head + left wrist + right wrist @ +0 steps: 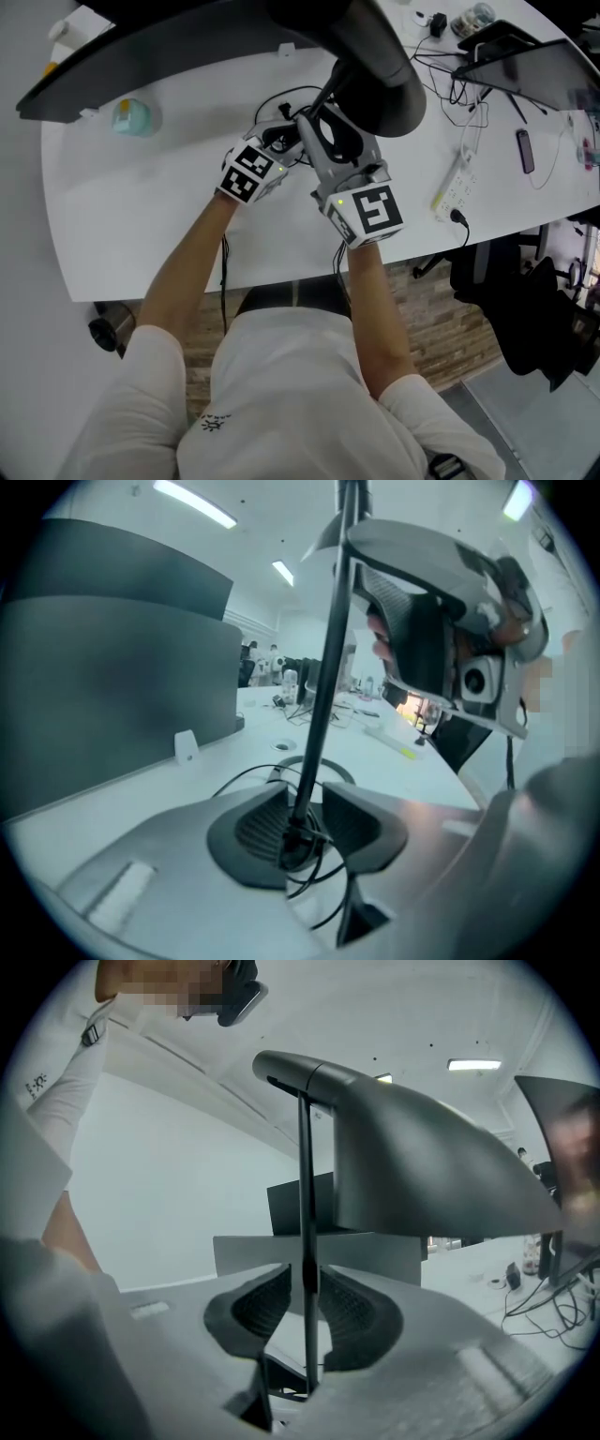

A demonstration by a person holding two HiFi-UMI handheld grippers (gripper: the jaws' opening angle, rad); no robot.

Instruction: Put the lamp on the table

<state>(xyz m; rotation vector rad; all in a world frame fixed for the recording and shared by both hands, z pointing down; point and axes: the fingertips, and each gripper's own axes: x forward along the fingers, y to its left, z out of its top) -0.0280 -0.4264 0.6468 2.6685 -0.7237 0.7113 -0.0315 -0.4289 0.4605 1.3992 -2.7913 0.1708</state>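
Both your grippers at the lamp stem, lamp standing on the white table

The only markings you can make out are the black-and-white square codes on your left cube [248,173] and right cube [373,211]; the small dark print at your shirt hem [214,424] is too small to read. The lamp [380,66] stands on the table [141,216] with its thin stem [328,667] upright and its black cable [244,780] looped round the foot. Your left gripper [307,817] tilts down toward the tabletop, its jaws wide apart with the stem between them and a clear gap beside it. Your right gripper [307,1302] is held about level and higher on the stem, its jaws drawn narrow and pinching it under the dark lamp head [422,1176]. Both your forearms reach forward, close together.
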